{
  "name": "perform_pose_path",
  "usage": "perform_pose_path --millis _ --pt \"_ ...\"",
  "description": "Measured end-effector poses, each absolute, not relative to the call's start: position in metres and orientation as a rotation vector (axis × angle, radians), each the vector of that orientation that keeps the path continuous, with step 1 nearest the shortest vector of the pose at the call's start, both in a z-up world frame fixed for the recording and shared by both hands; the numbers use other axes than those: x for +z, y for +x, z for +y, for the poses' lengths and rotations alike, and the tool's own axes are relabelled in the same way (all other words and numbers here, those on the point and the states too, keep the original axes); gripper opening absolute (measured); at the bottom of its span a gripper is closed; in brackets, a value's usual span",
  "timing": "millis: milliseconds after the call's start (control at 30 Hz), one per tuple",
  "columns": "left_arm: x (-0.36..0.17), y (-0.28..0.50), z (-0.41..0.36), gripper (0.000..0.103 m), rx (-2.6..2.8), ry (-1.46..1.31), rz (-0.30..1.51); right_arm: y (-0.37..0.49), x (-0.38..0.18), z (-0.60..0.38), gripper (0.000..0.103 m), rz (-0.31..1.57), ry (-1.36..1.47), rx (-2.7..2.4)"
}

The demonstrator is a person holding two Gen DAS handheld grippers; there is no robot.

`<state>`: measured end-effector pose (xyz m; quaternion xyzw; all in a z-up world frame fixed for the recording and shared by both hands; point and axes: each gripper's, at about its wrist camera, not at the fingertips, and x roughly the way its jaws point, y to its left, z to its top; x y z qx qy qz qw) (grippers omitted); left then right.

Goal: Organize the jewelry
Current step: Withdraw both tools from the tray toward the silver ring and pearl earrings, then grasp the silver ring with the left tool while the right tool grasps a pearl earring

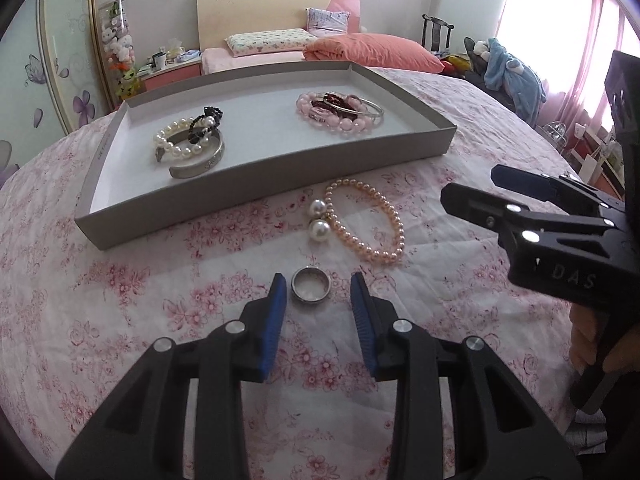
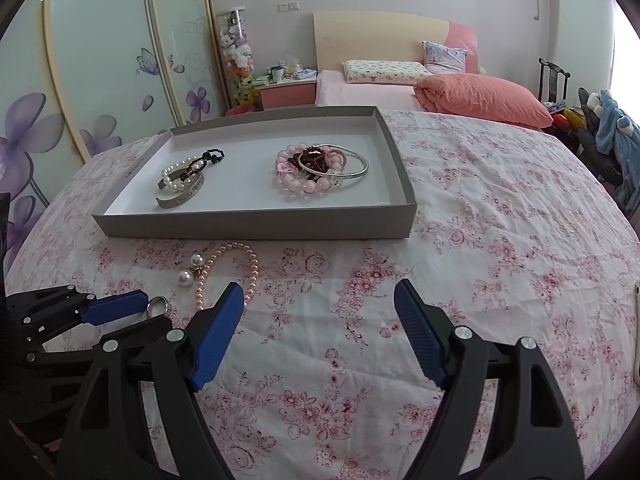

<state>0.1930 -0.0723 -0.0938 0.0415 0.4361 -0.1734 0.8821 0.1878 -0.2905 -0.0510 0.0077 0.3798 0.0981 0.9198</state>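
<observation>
Our left claw [image 1: 319, 294] narrowly straddled a silver ring [image 1: 311, 284], ungripped; right claw [image 2: 319, 312] wide, empty. Tray [image 1: 256, 184] held bracelets; pearls remained on bed.

Left hand-held gripper [image 1: 318, 286] narrowly parted, angled down; right hand-held gripper [image 2: 319, 294] wide apart.

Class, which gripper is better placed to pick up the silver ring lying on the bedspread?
Left. The left gripper already has the silver ring between its open jaws; the right gripper hangs over bare bedspread.

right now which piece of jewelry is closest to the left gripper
The silver ring, lying on the bedspread between the left gripper's open fingertips; the other pieces lie farther off.
</observation>
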Motion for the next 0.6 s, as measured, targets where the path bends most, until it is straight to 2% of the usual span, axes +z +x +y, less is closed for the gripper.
perform_pose_path --millis 133,300,400,600 --pt "-0.095 0.196 -0.073 0.022 -0.343 0.098 0.900 0.188 -0.051 -0.288 0.077 0.781 0.016 0.205" --pt "-0.094 0.199 -0.063 0.022 -0.319 0.068 0.906 0.186 -0.051 -0.282 0.075 0.785 0.017 0.227" --pt "-0.092 0.204 -0.044 0.022 -0.266 0.033 0.910 0.185 -0.051 -0.273 0.069 0.793 0.016 0.267" --pt "-0.085 0.209 0.007 0.022 -0.133 -0.034 0.885 0.185 -0.056 -0.240 0.048 0.815 -0.030 0.365"
